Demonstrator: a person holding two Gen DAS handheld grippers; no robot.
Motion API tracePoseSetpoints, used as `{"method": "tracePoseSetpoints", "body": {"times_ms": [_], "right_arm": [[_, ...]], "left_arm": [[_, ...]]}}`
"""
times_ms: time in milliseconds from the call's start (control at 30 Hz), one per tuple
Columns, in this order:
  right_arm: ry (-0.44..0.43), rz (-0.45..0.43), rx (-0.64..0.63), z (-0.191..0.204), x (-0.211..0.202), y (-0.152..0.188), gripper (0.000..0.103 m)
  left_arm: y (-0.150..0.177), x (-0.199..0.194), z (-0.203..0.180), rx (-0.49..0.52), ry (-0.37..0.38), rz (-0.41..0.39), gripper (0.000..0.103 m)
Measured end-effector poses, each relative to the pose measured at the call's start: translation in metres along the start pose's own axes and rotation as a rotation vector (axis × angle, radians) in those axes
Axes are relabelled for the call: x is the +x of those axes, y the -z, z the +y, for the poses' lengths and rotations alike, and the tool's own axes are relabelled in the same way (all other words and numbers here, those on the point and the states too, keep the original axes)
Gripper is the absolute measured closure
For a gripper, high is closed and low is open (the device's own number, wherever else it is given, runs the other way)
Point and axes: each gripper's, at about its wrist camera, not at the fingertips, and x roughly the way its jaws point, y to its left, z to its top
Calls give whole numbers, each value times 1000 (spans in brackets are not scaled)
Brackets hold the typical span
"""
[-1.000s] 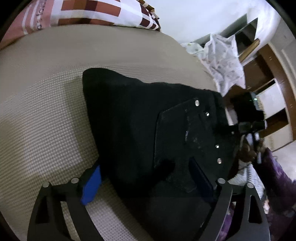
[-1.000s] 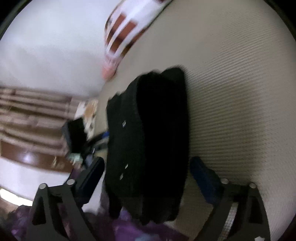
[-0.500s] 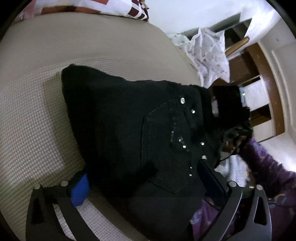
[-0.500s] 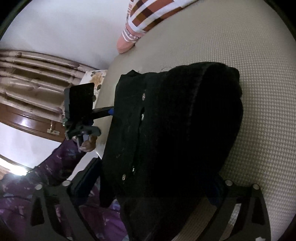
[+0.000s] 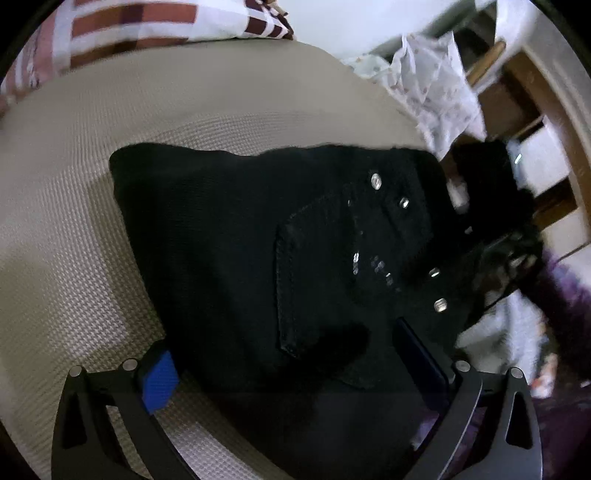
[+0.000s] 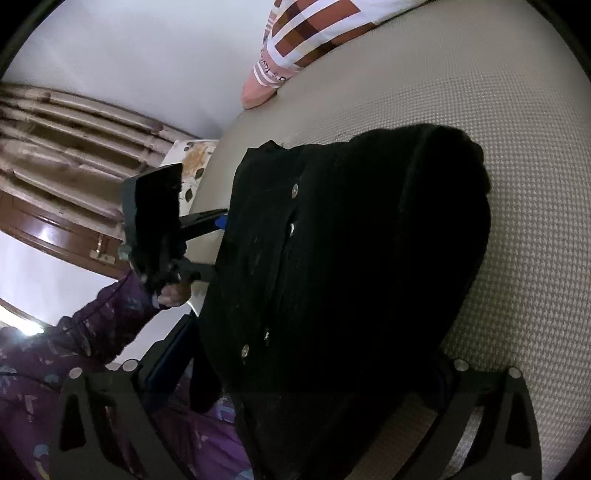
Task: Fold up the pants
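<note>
Black pants [image 5: 258, 240] with silver studs and a back pocket lie folded into a thick bundle on the beige bed [image 5: 66, 229]. My left gripper [image 5: 291, 369] is open, its jaws straddling the near end of the bundle, the blue pad [image 5: 159, 380] on the bedcover. In the right wrist view the same pants [image 6: 362, 266] fill the middle. My right gripper [image 6: 299, 373] is open, its jaws either side of the bundle's end. The left gripper [image 6: 207, 232] shows there at the pants' far edge, held by a hand [image 6: 173, 295].
A checked red and white pillow [image 5: 147, 22] lies at the head of the bed, also in the right wrist view [image 6: 310, 33]. White patterned cloth [image 5: 439, 85] and wooden shelves [image 5: 535, 155] stand beyond the bed's right edge. A purple sleeve [image 6: 85, 332] is at lower left.
Both grippers shifted slightly around the bundle and stay open. The pants bundle sits in much the same place; the left view tilted back, showing more pillow.
</note>
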Motion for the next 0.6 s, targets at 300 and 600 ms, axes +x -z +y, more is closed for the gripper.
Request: {"method": "tracePoseSetpoints", "body": {"times_ms": [300, 600], "right_arm": [[88, -51, 25, -17, -10, 7, 61], [106, -120, 45, -12, -6, 12, 67]], "left_arm": [[8, 6, -12, 64, -99, -31, 1], [8, -10, -18, -24, -278, -98, 71]]}}
